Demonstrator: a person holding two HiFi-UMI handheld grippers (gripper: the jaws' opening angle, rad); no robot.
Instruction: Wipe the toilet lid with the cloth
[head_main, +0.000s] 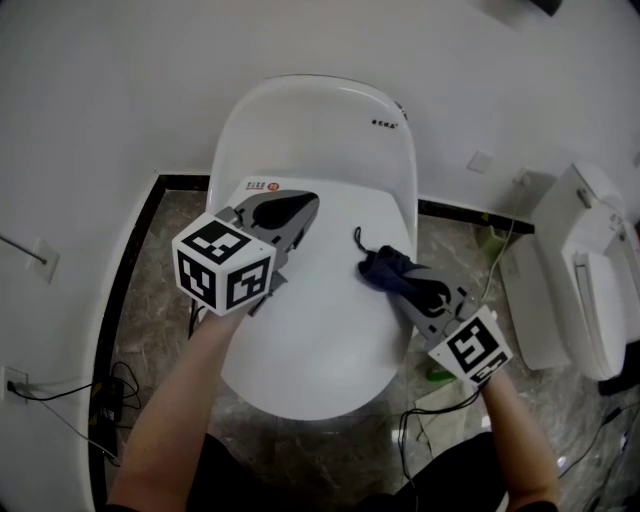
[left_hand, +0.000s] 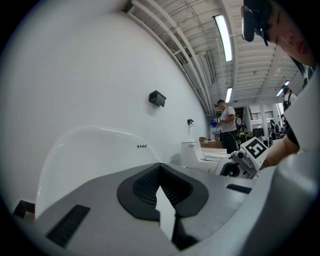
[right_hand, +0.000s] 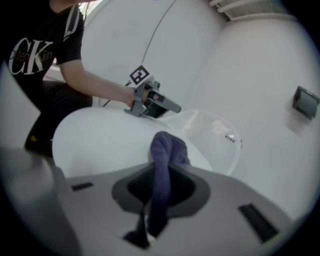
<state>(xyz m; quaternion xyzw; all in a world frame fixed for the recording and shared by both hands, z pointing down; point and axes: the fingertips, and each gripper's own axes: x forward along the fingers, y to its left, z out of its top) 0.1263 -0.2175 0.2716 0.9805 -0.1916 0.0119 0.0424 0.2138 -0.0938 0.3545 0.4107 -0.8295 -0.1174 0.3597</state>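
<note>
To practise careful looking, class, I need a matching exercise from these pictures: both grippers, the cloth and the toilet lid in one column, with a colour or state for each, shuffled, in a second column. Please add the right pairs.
Column one
1. left gripper
2. right gripper
3. cloth
4. toilet lid

Column two
A. dark blue, bunched up
B. white, lying beneath both grippers
C. jaws clamped on fabric
D. jaws together with nothing between them

Pairs: 1-D, 2-C, 3-A, 4-B
</note>
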